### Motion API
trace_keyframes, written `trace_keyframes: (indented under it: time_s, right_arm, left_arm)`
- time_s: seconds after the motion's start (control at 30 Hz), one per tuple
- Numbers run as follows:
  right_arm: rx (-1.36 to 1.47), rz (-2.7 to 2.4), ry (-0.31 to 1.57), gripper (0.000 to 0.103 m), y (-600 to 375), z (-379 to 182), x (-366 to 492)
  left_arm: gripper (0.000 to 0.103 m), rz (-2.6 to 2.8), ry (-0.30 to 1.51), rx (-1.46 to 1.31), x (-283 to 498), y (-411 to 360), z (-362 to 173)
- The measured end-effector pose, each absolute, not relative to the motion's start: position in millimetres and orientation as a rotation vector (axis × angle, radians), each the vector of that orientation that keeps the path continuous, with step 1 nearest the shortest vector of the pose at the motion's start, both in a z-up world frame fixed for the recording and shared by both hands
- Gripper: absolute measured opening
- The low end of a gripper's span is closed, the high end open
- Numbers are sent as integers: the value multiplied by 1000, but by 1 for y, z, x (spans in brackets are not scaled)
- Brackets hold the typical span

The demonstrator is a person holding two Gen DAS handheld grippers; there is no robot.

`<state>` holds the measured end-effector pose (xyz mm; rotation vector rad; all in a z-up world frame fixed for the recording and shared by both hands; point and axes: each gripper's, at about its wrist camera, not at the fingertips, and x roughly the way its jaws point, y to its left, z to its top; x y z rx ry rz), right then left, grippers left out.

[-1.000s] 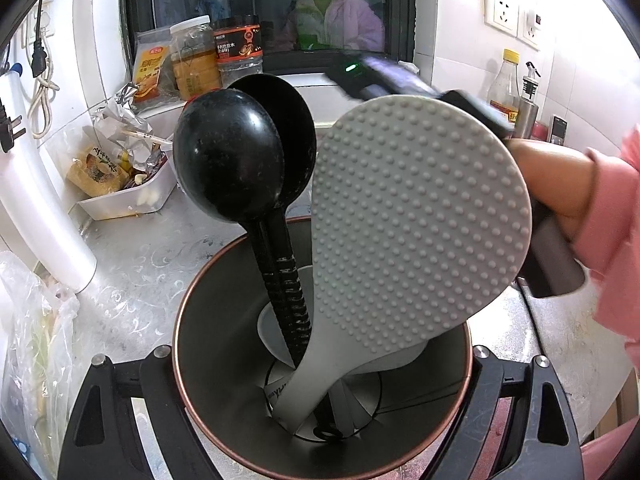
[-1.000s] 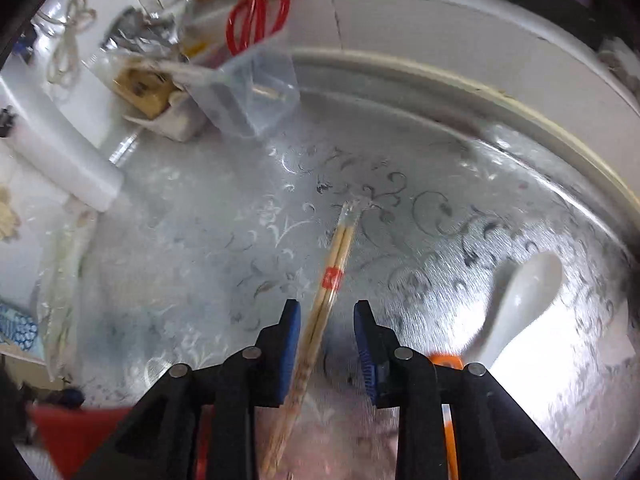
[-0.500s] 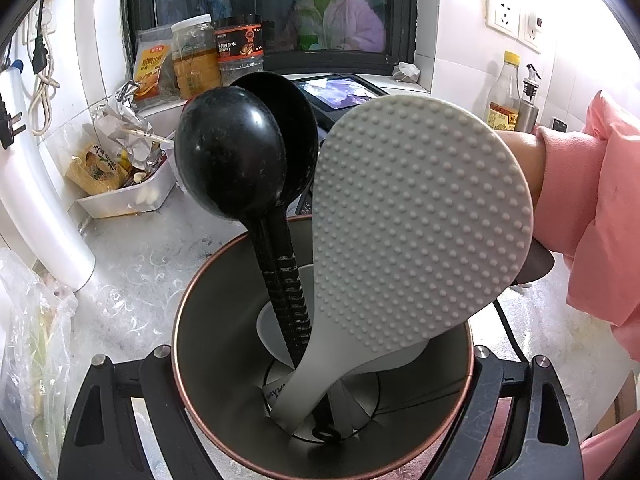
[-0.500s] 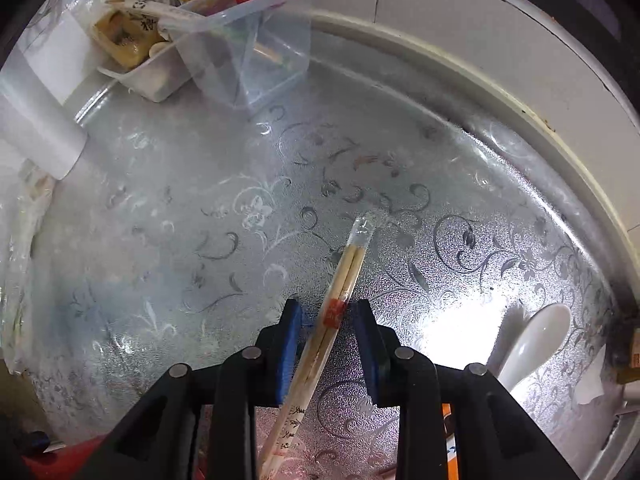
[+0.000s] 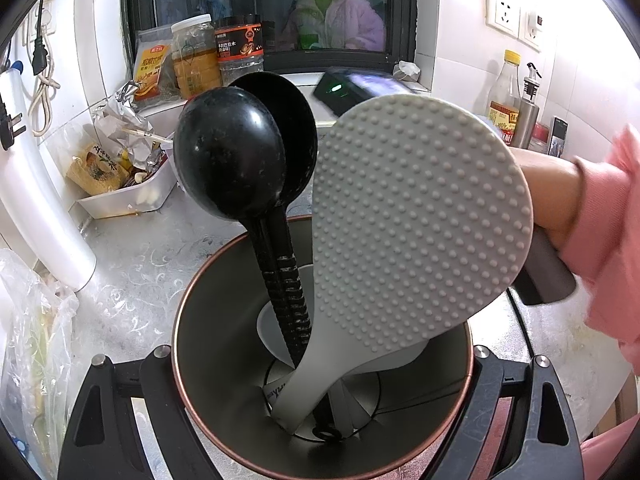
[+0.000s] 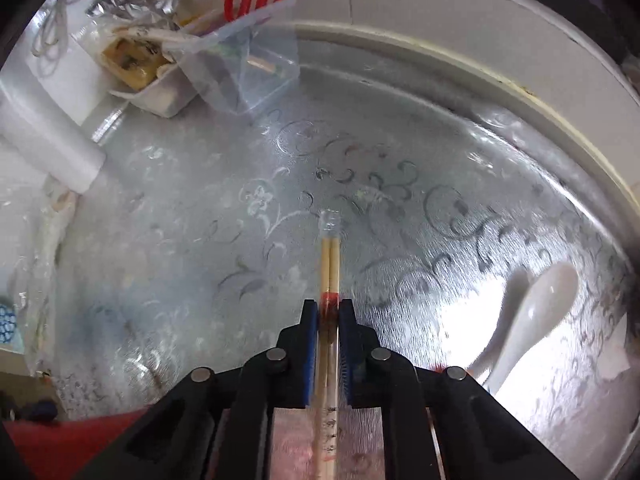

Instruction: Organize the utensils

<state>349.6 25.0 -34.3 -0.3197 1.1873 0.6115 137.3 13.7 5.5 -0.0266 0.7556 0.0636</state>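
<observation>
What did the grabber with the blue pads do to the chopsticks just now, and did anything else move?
The right gripper is closing its jaws on the wrapped chopsticks, which lay loose between open pads a second ago and now sit straight between them. The left gripper stayed clamped on the metal holder; the black ladles, rice paddle and white spoon stayed put.

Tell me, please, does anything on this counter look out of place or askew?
A white ceramic spoon lies loose on the counter, apart from the metal holder with the other utensils. The right gripper is closing on wrapped chopsticks.
</observation>
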Motion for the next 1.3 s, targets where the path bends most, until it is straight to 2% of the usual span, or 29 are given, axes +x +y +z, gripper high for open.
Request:
trace_keyframes:
  time_s: [0.63, 0.97, 1.3]
  right_arm:
    - [-89, 675, 788, 11, -92, 86, 235]
    - [-69, 689, 643, 11, -109, 126, 201]
    - [-91, 715, 586, 11, -107, 147, 184]
  left_arm:
    - [90, 58, 768, -23, 137, 15, 6]
    - [90, 55, 773, -16, 139, 13, 6]
    - [90, 54, 773, -16, 139, 13, 6]
